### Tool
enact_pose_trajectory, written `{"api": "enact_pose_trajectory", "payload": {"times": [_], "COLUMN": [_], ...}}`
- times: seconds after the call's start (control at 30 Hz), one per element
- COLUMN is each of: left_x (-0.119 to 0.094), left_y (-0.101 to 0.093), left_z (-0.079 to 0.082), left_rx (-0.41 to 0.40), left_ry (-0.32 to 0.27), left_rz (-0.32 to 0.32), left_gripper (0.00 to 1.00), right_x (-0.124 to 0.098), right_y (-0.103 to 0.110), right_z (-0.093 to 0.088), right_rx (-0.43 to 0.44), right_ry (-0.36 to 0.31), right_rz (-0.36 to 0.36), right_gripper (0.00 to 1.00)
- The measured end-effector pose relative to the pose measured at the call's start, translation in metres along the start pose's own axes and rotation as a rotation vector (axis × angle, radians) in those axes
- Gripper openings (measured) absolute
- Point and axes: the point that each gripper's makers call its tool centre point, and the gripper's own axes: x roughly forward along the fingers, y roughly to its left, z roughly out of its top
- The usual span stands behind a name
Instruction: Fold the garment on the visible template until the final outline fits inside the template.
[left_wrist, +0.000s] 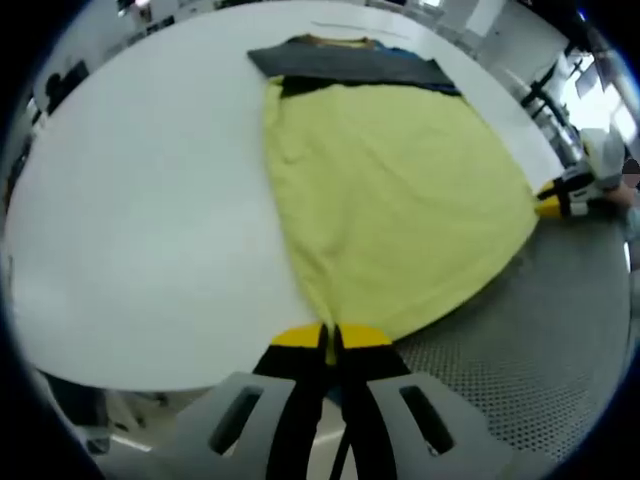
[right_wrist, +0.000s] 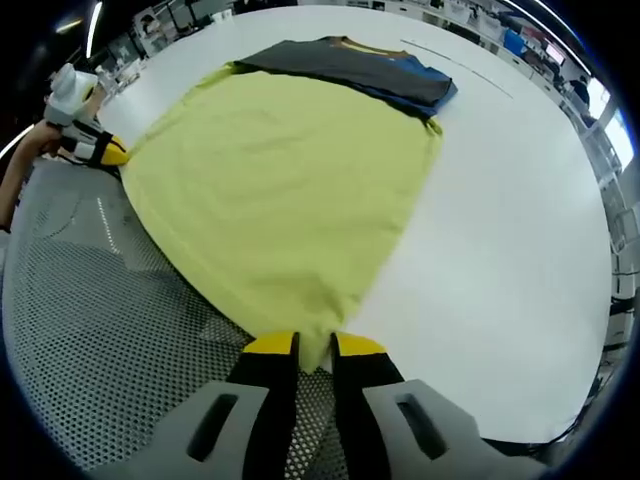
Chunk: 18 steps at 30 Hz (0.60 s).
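Your left gripper (left_wrist: 331, 338) has its yellow-tipped jaws pressed together, pinching a corner of the yellow garment (left_wrist: 395, 210). Your right gripper (right_wrist: 316, 346) has its jaws nearly closed on the neighbouring corner of the same cloth. In each view the other gripper sits at the far corner, with your hand (right_wrist: 25, 160) behind it.

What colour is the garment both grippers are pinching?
Pale yellow garment, clearest in the right gripper view.

Wide bare white table (left_wrist: 140, 220) lies open beside the yellow garment (left_wrist: 390, 200), free for a gripper to pass. A dark folded cloth (right_wrist: 350, 65) sits at the garment's far end. The perforated mat (right_wrist: 100, 330) lies bare.
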Motion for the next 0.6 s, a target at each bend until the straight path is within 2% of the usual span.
{"api": "enact_pose_trajectory", "payload": {"times": [0.1, 0.6], "left_x": [0.0001, 0.0001], "left_y": [-0.0003, -0.0018], "left_z": [0.0001, 0.0006], "left_rx": [0.004, 0.063], "left_ry": [-0.004, -0.042], "left_rz": [-0.004, -0.017], "left_gripper": [0.0, 0.0], "right_x": [0.0009, 0.0022], "right_y": [0.0038, 0.0049], "right_z": [0.0002, 0.0005], "right_rx": [-0.006, -0.031], "right_ry": [0.001, 0.005], "right_rz": [0.019, 0.029], "right_gripper": [0.08, 0.05]}}
